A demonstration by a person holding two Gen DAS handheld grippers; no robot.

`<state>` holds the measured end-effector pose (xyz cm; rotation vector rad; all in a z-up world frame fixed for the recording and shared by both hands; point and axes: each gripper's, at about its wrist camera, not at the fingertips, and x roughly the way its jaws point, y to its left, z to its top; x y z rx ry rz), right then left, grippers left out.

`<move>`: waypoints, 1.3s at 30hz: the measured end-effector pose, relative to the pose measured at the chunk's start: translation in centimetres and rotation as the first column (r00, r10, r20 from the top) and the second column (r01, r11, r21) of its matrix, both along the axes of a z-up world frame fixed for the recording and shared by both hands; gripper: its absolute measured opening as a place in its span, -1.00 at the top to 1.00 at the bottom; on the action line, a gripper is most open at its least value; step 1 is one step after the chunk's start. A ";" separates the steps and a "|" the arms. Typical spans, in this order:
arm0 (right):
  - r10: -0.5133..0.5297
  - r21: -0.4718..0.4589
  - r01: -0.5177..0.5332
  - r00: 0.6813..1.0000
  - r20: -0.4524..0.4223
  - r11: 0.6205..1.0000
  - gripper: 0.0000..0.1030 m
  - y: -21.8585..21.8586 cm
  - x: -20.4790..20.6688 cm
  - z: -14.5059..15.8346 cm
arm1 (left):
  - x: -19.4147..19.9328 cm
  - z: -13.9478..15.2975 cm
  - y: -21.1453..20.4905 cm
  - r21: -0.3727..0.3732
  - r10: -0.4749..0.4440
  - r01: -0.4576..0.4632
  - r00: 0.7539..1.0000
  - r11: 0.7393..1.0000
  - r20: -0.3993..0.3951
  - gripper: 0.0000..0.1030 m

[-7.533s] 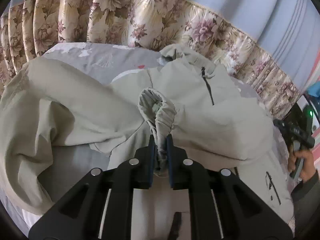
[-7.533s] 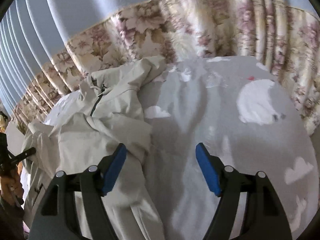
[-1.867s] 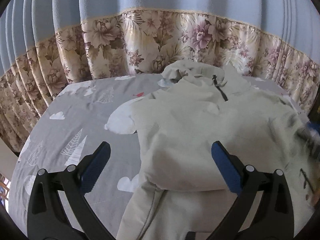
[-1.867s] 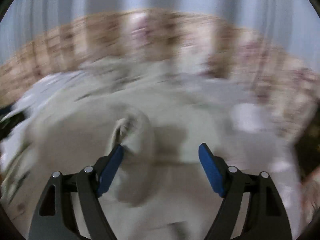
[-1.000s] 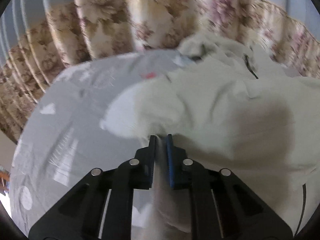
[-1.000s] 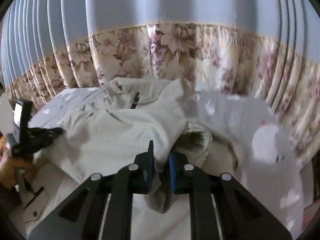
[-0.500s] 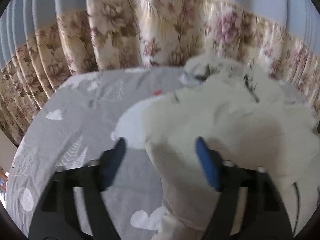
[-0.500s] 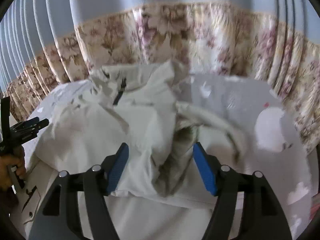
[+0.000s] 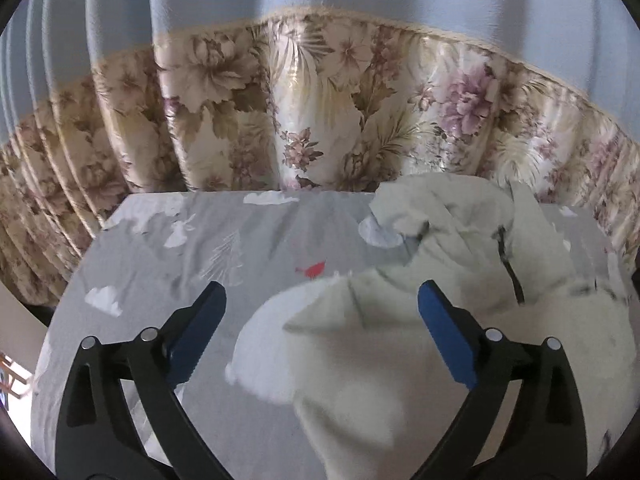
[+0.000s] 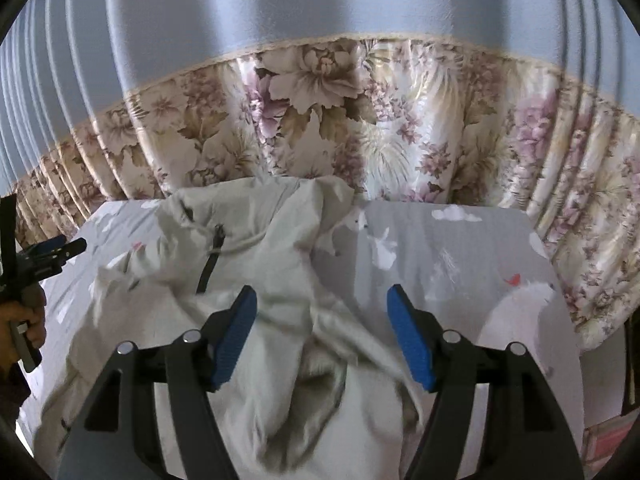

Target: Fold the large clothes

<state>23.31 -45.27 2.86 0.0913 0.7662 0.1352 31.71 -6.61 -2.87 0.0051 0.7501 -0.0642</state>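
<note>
Left wrist view: the left gripper (image 9: 320, 320) hangs over the grey bedsheet (image 9: 160, 264), its jaws opening with nothing pinched; the pale hooded jacket (image 9: 460, 280) lies ahead and rightward of it. Right wrist view: the right gripper (image 10: 322, 332) is spread, grasping nothing, above the jacket's rumpled cloth, with the floral curtain (image 10: 360, 120) beyond.

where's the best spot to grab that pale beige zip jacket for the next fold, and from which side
Probably the loose cuff end of the pale beige zip jacket, the rumpled sleeve opening lying just below the right gripper. It stands up in a ridge off the grey printed bedsheet, so come down from above, one of the fingers on each side.
</note>
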 end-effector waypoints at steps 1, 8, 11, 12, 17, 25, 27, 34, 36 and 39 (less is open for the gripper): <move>-0.006 0.017 0.006 1.000 -0.007 1.000 -0.33 -0.2 1.2 0.0 | 1.4 0.2 -0.1 -0.004 0.012 -0.012 1.000 1.000 0.000 -0.87; -0.020 0.140 0.033 0.995 -0.093 0.990 -0.35 -1.1 11.1 -1.8 | 8.6 -0.9 -2.5 -0.017 0.003 -0.004 0.998 1.000 -0.056 -0.92; -0.042 0.165 0.063 0.990 -0.132 0.984 -0.35 -1.2 14.7 -3.4 | 11.9 -2.6 -3.8 -0.029 -0.008 0.005 0.993 1.000 -0.115 -0.92; -0.046 0.163 0.069 0.989 -0.144 0.984 -0.35 -1.0 15.6 -3.8 | 12.6 -3.0 -4.0 -0.033 -0.008 0.004 0.991 0.999 -0.130 -0.92; -0.055 0.171 0.092 0.977 -0.207 0.981 -0.34 0.0 19.9 -6.5 | 16.6 -5.1 -4.6 -0.050 0.021 -0.031 0.982 0.998 -0.190 -0.92; -0.032 0.145 0.074 0.962 -0.272 0.987 -0.24 2.2 23.8 -8.6 | 20.3 -8.0 -5.9 -0.063 0.013 -0.033 0.956 0.997 -0.294 -0.90; -0.012 0.114 0.045 0.962 -0.275 0.992 0.12 3.1 23.9 -8.7 | 20.6 -8.5 -6.5 -0.081 -0.020 -0.005 0.953 0.997 -0.304 -0.57; 0.009 0.120 0.014 0.982 -0.189 0.993 0.85 3.4 23.0 -6.4 | 20.8 -7.6 -9.0 -0.076 -0.095 0.078 0.959 0.994 -0.265 0.86; 0.025 0.130 -0.007 0.989 -0.144 0.991 0.85 3.4 22.4 -4.8 | 20.1 -6.0 -8.5 -0.114 -0.101 0.078 0.971 0.990 -0.216 0.86; 0.067 0.135 -0.057 0.995 -0.071 0.989 0.85 3.9 21.0 -2.4 | 18.9 -3.4 -8.4 -0.130 -0.130 0.111 0.981 0.985 -0.142 0.86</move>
